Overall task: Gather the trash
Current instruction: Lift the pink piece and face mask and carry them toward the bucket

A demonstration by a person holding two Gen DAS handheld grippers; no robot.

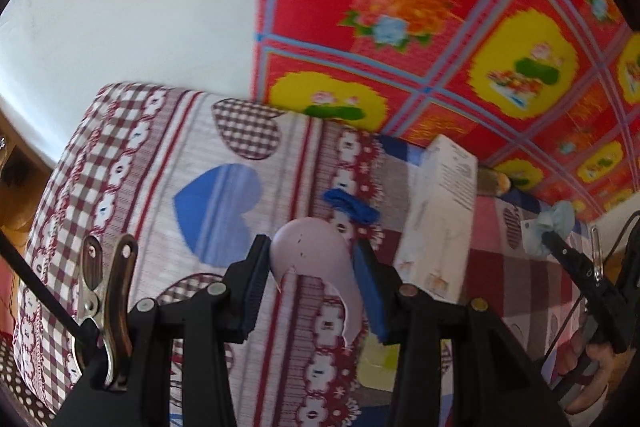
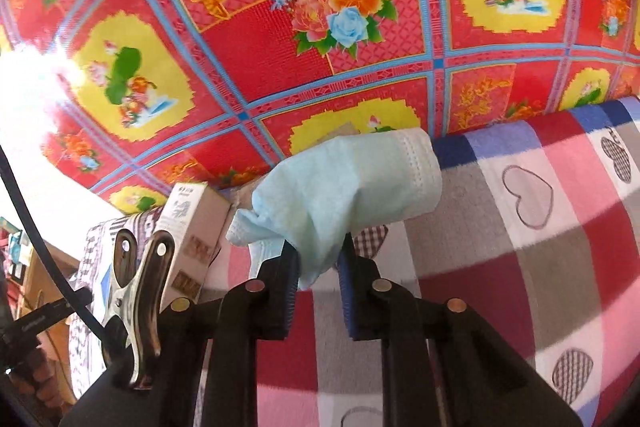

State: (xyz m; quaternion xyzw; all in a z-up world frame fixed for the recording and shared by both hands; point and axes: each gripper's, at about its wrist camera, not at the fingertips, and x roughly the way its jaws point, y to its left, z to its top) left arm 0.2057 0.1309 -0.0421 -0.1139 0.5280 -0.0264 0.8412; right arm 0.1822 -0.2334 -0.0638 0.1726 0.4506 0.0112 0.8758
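The left gripper (image 1: 314, 267) is clamped on a pale pink eggshell (image 1: 316, 255). The shell's rounded dome sits between the pads, and its broken edge trails down and toward the camera, so the long axis runs roughly along the fingers. The right gripper (image 2: 316, 259) is clamped on a crumpled light blue mask (image 2: 344, 187). Only the lower bunched corner is pinched; the bulk of the mask stands up and forward past the fingertips, leaning to the right. In the left wrist view the same mask (image 1: 554, 227) shows at the far right, held above the bed.

Both pieces are lifted off the bed (image 1: 200, 163), a surface covered in a heart-patterned cloth. No bin shows in either view, so which way the held trash must travel cannot be told.

What remains on the bed lies ahead of the left gripper. A small blue scrap (image 1: 352, 207) lies just beyond the eggshell, slightly right of the finger line, its long axis running across the fingers. A white box (image 1: 440, 219) stands just right of it, between the two grippers, near the bed's far edge against the red floral sheet (image 1: 440, 27). A yellow patch (image 1: 378, 363) lies under the left gripper's right finger; what it is cannot be told. The left gripper is nearer to the scrap, the box about equally near to both, but both grippers are full, so I judge that unloading comes first.
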